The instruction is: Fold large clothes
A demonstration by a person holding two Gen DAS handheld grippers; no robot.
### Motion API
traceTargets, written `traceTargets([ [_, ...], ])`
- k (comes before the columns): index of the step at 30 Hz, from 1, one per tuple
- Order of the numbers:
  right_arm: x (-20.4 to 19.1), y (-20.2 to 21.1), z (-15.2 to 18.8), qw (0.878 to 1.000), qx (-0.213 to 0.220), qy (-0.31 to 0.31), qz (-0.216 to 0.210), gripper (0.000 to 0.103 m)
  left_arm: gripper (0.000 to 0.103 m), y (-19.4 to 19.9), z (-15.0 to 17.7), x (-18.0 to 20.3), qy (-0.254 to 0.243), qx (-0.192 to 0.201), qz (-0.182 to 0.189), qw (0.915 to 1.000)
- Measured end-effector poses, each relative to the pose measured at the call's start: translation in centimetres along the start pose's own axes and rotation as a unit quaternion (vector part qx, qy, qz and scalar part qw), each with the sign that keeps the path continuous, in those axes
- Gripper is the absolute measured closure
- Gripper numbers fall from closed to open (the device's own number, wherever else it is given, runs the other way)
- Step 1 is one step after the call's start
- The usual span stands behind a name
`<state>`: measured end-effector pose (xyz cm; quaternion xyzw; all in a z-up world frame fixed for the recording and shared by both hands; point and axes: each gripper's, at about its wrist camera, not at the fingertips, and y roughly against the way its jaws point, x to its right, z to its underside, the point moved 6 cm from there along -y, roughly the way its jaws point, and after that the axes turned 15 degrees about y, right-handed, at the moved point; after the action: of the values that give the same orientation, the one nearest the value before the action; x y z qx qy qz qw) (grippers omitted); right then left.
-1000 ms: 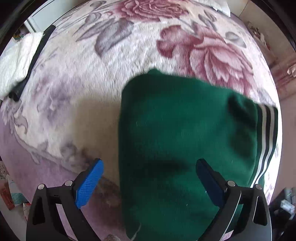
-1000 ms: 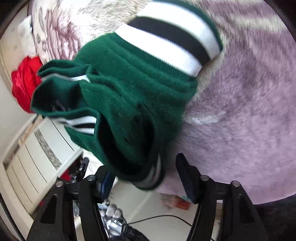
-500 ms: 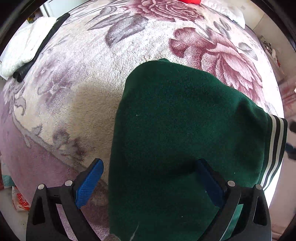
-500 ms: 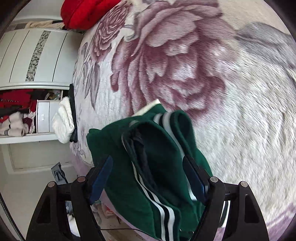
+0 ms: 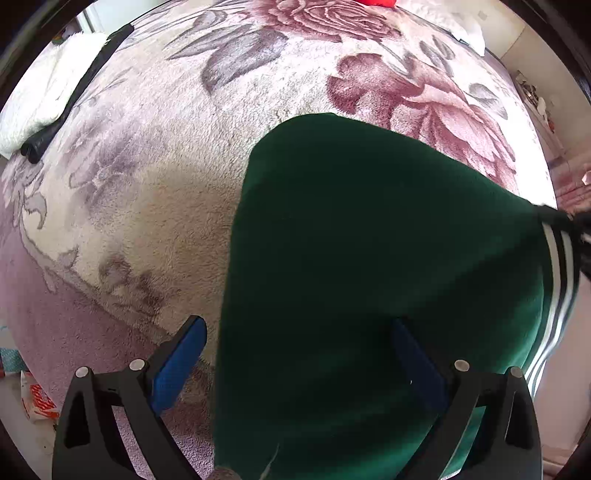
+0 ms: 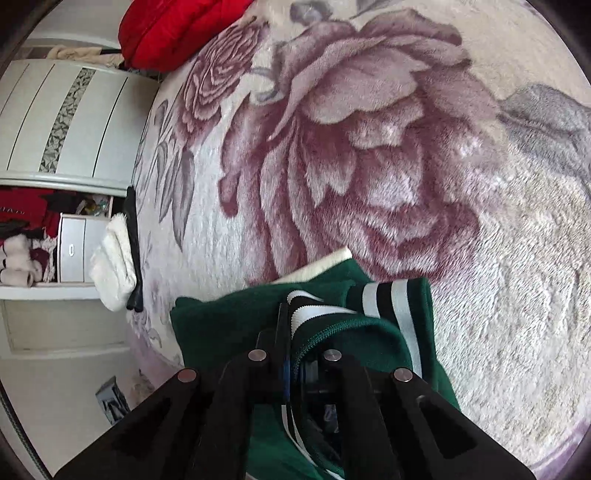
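Only the right wrist view shows the zipper edge and striped trim of the one dark green fleece jacket [image 6: 229, 325], lying on the plush rose-patterned blanket [image 6: 369, 147]; the left view shows its plain folded back [image 5: 369, 258]. The right gripper [image 6: 291, 354] is pinched together on the jacket's trim. The left gripper [image 5: 295, 354] hovers over the jacket, fingers spread wide.

Plush floral blanket [image 5: 192, 155] covers the bed, pink roses with grey leaves. White fluffy item [image 5: 40, 96] with a black strip [image 5: 74, 92] alongside it, upper left of the left view. Red bundle [image 6: 170, 29] at top left of the right view; white wardrobe [image 6: 62, 122] and cluttered shelf [image 6: 33, 236] below it.
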<state>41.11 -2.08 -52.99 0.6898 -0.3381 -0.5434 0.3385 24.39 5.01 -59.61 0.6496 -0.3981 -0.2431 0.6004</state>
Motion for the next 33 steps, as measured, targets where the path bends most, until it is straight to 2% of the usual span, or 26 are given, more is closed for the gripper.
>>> traceTargets([
  [3,1.5,-2.5,-0.6,0.999,-0.038,-0.007,0.028,0.101,0.0,-0.1,-0.2,0.1,-0.011,0.004,-0.011,0.9999],
  [6,1.5,-4.7,0.0,0.996,-0.085,-0.004,0.014,0.1,0.0,-0.1,-0.3,0.0,-0.009,0.002,-0.009,0.9999],
  [8,1.3,-4.2,0.2,0.996,-0.09,-0.008,-0.002,0.097,0.0,0.0,-0.3,0.0,-0.014,0.006,-0.022,0.9997],
  [11,1.3,-2.0,1.9,0.994,-0.107,-0.004,-0.01,0.09,0.0,0.4,-0.1,0.3,-0.016,0.002,-0.02,0.9997],
  [12,1.3,-1.1,2.8,0.994,-0.109,-0.003,-0.015,0.083,0.0,0.6,0.1,0.4,-0.013,-0.003,-0.017,0.9998],
  [14,1.4,0.4,5.2,0.993,-0.118,-0.006,-0.015,0.063,0.0,1.0,0.5,0.7,-0.009,-0.013,-0.01,0.9998],
  [15,1.5,1.1,6.6,0.992,-0.124,-0.002,-0.006,0.046,0.0,1.2,0.9,0.9,-0.008,-0.017,-0.011,0.9998],
  [16,1.7,1.7,8.1,0.992,-0.128,-0.001,0.004,0.039,0.0,1.5,1.4,1.1,-0.009,-0.021,-0.011,0.9997],
  [20,2.1,1.8,13.2,0.987,-0.158,-0.022,-0.002,0.039,0.0,1.7,3.9,2.2,-0.025,-0.043,-0.015,0.9986],
  [24,3.0,-0.5,16.7,0.984,-0.167,-0.055,-0.01,0.039,0.0,0.6,6.6,2.6,-0.046,-0.072,-0.025,0.996],
  [25,2.7,-1.0,17.2,0.986,-0.161,-0.047,-0.007,0.043,0.0,0.5,6.9,2.6,-0.049,-0.075,-0.027,0.9956],
  [26,2.4,-1.3,17.4,0.988,-0.153,-0.035,0.002,0.058,0.0,0.5,7.3,2.5,-0.053,-0.076,-0.03,0.9952],
  [27,2.0,-1.5,17.7,0.987,-0.156,-0.022,0.014,0.093,0.0,0.6,7.5,2.3,-0.056,-0.074,-0.033,0.9951],
  [28,1.7,-1.1,17.8,0.989,-0.145,-0.03,0.02,0.099,0.0,0.8,7.5,1.9,-0.058,-0.071,-0.036,0.9951],
  [33,0.7,6.4,17.1,0.995,-0.059,-0.064,0.044,0.1,0.0,2.4,6.4,-0.8,-0.035,-0.059,-0.044,0.9967],
])
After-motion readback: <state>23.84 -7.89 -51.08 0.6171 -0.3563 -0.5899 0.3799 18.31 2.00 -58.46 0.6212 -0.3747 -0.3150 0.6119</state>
